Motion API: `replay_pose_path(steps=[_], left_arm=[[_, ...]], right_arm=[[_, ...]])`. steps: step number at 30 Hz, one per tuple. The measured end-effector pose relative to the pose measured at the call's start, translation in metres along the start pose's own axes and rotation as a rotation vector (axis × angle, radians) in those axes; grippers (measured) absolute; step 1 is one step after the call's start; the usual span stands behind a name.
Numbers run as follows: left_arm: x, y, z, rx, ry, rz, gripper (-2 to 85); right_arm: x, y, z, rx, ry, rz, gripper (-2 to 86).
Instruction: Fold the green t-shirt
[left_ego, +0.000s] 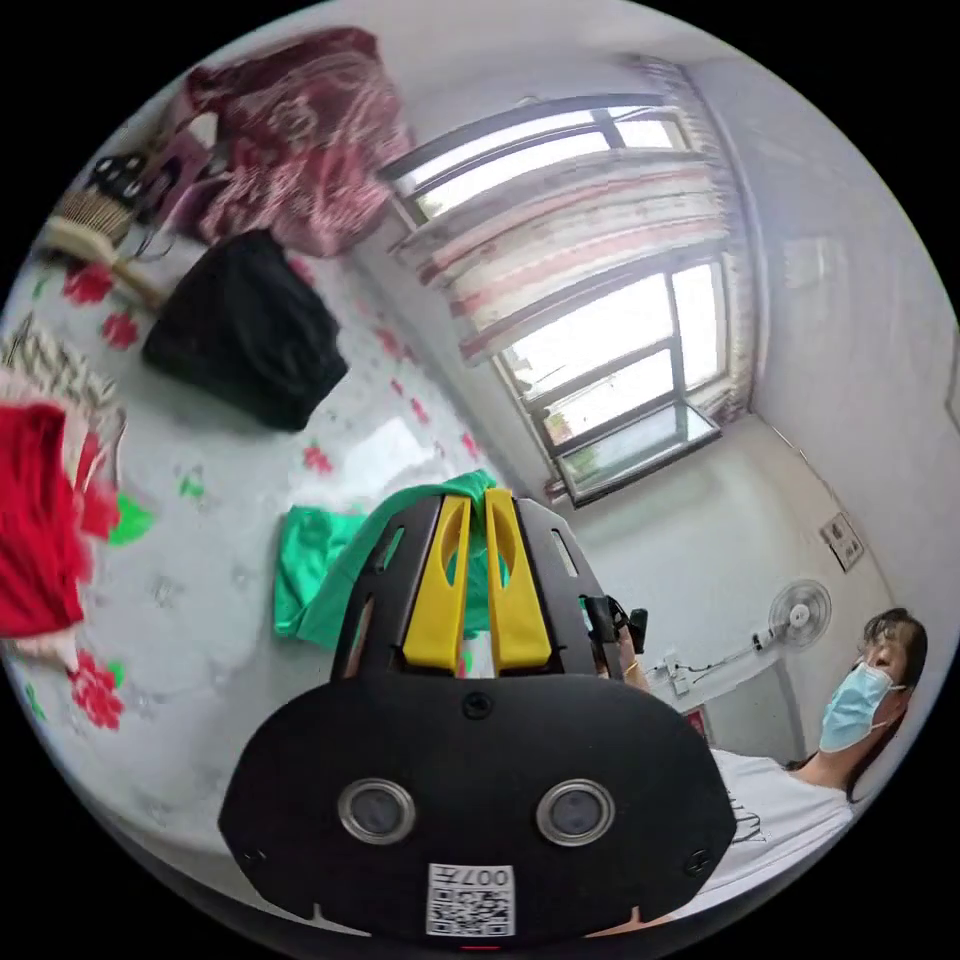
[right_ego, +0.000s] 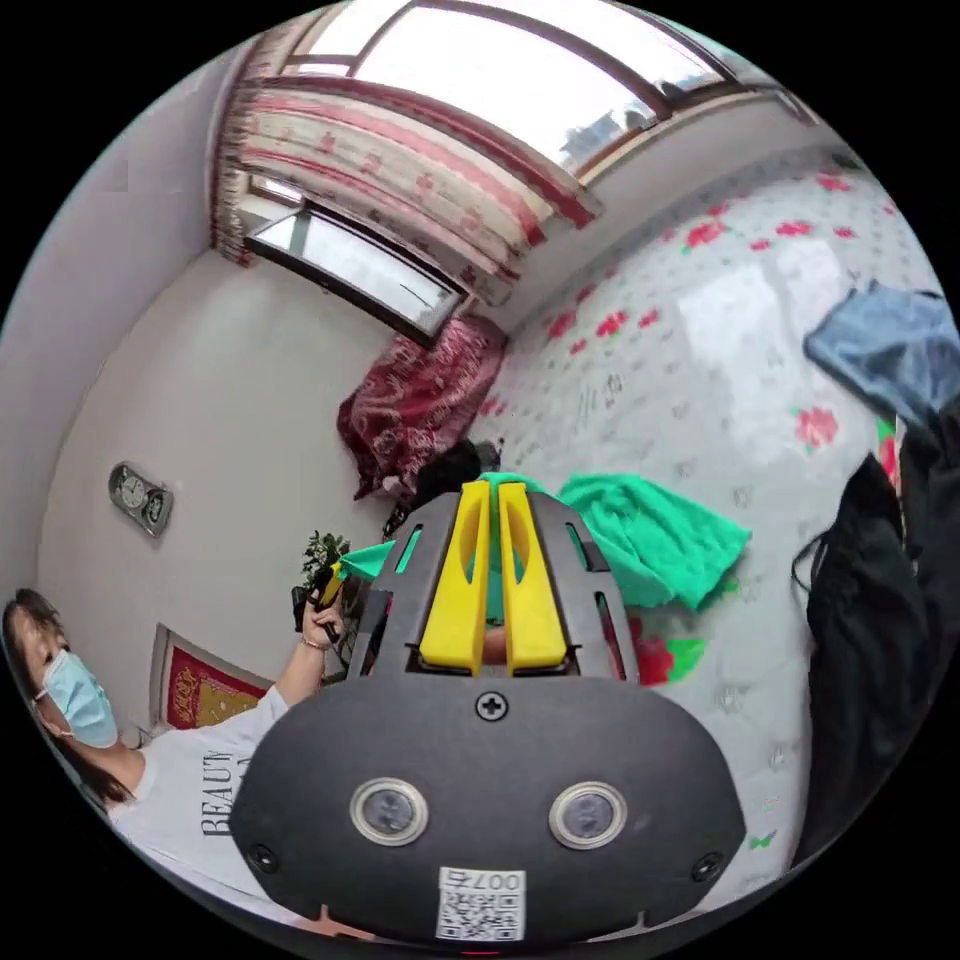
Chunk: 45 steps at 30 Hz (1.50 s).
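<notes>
Two windows (left_ego: 600, 330) beside floral bedsheet (left_ego: 200, 560), green t-shirt (right_ego: 650, 535) atop.

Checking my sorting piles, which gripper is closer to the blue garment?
Right. The right gripper, shut on the green t-shirt, has the blue garment lying across the flowered sheet from it. The left gripper holds the shirt's other end, farther away.
</notes>
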<state>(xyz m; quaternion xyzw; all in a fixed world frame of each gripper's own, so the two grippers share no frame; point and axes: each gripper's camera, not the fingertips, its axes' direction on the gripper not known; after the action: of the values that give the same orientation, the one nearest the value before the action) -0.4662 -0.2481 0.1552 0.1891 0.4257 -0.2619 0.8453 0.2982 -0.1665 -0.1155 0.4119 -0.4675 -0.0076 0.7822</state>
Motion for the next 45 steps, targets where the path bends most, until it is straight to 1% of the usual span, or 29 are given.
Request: replay_pose_path(steps=[1,3,5,7,10,13,15,16,18,19,21,24,27,32,35,36,38,39,41,42,45], left_arm=[[0.017,-0.008,-0.007,0.024,0.025,0.048,-0.3],[0.072,-0.021,-0.042,0.095,0.077,0.213,-0.4],[0.095,-0.010,-0.066,0.112,0.045,0.285,-0.4],[0.102,0.011,-0.082,0.092,-0.007,0.301,-0.3],[0.088,0.061,-0.104,0.047,-0.007,0.273,-0.3],[0.054,0.122,-0.118,-0.028,-0.006,0.161,-0.3],[0.016,0.180,-0.122,-0.134,-0.098,0.021,-0.2],[0.006,0.195,-0.122,-0.163,-0.126,-0.031,-0.2],[-0.028,0.248,-0.127,-0.236,-0.154,-0.231,-0.2],[-0.032,0.258,-0.129,-0.243,-0.155,-0.268,-0.1],[-0.039,0.282,-0.138,-0.262,-0.147,-0.341,-0.1],[-0.036,0.283,-0.137,-0.334,-0.153,-0.349,0.0],[-0.037,0.271,-0.126,-0.387,-0.170,-0.324,0.1],[-0.059,0.233,-0.087,-0.360,-0.141,-0.339,0.8],[-0.076,0.197,-0.041,-0.343,-0.198,-0.320,2.3],[-0.082,0.184,-0.018,-0.350,-0.235,-0.307,3.5],[-0.091,0.168,0.012,-0.374,-0.295,-0.310,6.3],[-0.094,0.160,0.025,-0.391,-0.349,-0.312,8.3],[-0.089,0.153,0.034,-0.406,-0.442,-0.287,9.6],[-0.084,0.152,0.036,-0.415,-0.478,-0.258,10.0],[-0.074,0.168,0.032,-0.475,-0.533,-0.215,10.3]], right_arm=[[-0.018,-0.008,-0.013,0.044,-0.010,-0.048,-0.3],[-0.074,-0.018,-0.060,0.153,-0.071,-0.203,-0.3],[-0.098,-0.007,-0.089,0.175,-0.095,-0.276,-0.3],[-0.109,0.014,-0.111,0.172,-0.102,-0.318,-0.3],[-0.103,0.063,-0.137,0.106,-0.104,-0.319,-0.3],[-0.078,0.127,-0.148,-0.019,-0.030,-0.253,-0.3],[-0.046,0.189,-0.141,-0.159,0.078,-0.135,-0.3],[-0.037,0.206,-0.137,-0.198,0.108,-0.097,-0.3],[0.003,0.272,-0.129,-0.297,0.184,0.112,-0.3],[0.011,0.286,-0.129,-0.302,0.182,0.160,-0.3],[0.034,0.333,-0.136,-0.277,0.111,0.330,-0.3],[0.047,0.359,-0.131,-0.323,0.099,0.448,-0.3],[0.047,0.360,-0.115,-0.398,0.136,0.460,-0.2],[0.059,0.322,-0.074,-0.370,0.132,0.453,-0.1],[0.073,0.281,-0.027,-0.334,0.210,0.425,0.3],[0.081,0.268,-0.007,-0.294,0.273,0.439,0.7],[0.092,0.255,0.023,-0.271,0.358,0.434,1.3],[0.098,0.252,0.041,-0.293,0.419,0.434,1.7],[0.102,0.256,0.063,-0.348,0.508,0.403,2.0],[0.102,0.265,0.075,-0.390,0.540,0.374,2.2],[0.098,0.300,0.085,-0.437,0.588,0.331,2.7]])
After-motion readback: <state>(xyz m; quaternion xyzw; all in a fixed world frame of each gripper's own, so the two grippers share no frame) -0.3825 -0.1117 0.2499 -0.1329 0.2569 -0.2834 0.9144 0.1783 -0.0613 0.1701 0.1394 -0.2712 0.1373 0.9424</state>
